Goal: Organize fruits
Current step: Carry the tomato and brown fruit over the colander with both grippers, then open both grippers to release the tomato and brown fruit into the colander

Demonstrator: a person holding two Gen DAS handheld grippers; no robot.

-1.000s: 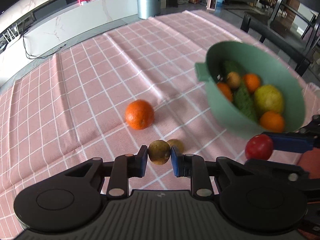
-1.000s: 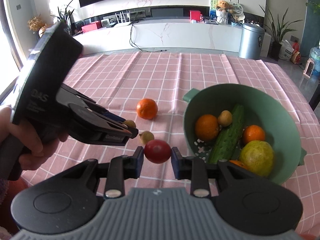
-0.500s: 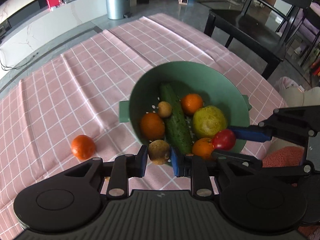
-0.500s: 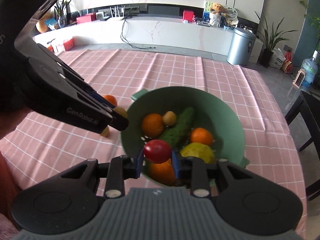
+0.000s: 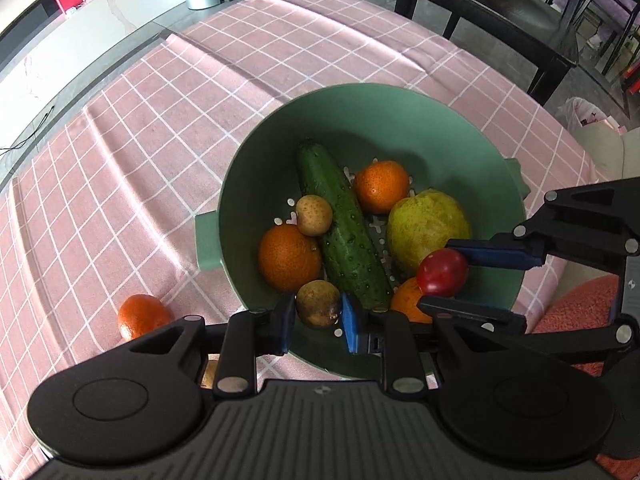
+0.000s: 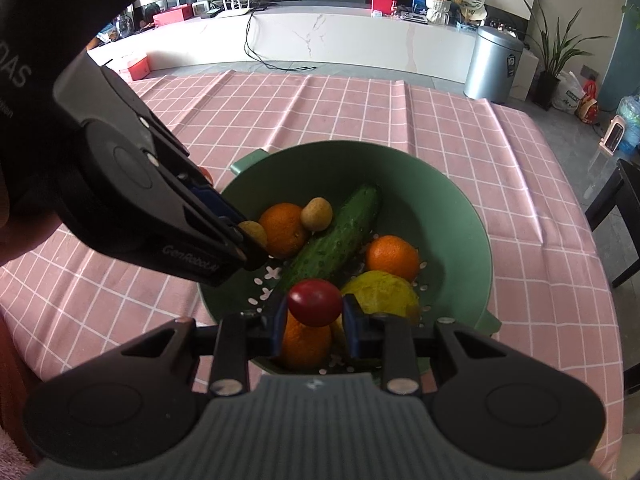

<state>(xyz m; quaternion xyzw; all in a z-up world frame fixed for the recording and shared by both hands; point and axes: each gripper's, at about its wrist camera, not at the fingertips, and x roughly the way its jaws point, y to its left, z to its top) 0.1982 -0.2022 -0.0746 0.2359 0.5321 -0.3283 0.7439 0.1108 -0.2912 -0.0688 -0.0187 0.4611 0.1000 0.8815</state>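
Observation:
A green colander bowl (image 5: 256,168) (image 6: 460,216) on the pink checked cloth holds a cucumber (image 5: 340,228), oranges (image 5: 289,258), a yellow-green fruit (image 5: 428,232) and a small brown fruit (image 5: 314,215). My left gripper (image 5: 318,312) is shut on a small brown fruit (image 5: 318,309) (image 6: 254,232) over the bowl's near side. My right gripper (image 6: 315,312) is shut on a red tomato (image 6: 315,302) (image 5: 442,272) above the bowl's near rim. One orange (image 5: 140,316) lies on the cloth left of the bowl.
The pink checked tablecloth (image 5: 140,128) covers the table. A black chair (image 5: 500,20) stands beyond the far edge. A grey bin (image 6: 492,64) and a white counter (image 6: 320,40) are on the floor beyond.
Both grippers have moved with their fruits from beside the bowl to over it. The bowl now fills the middle of both views; the loose orange has slid to the left.

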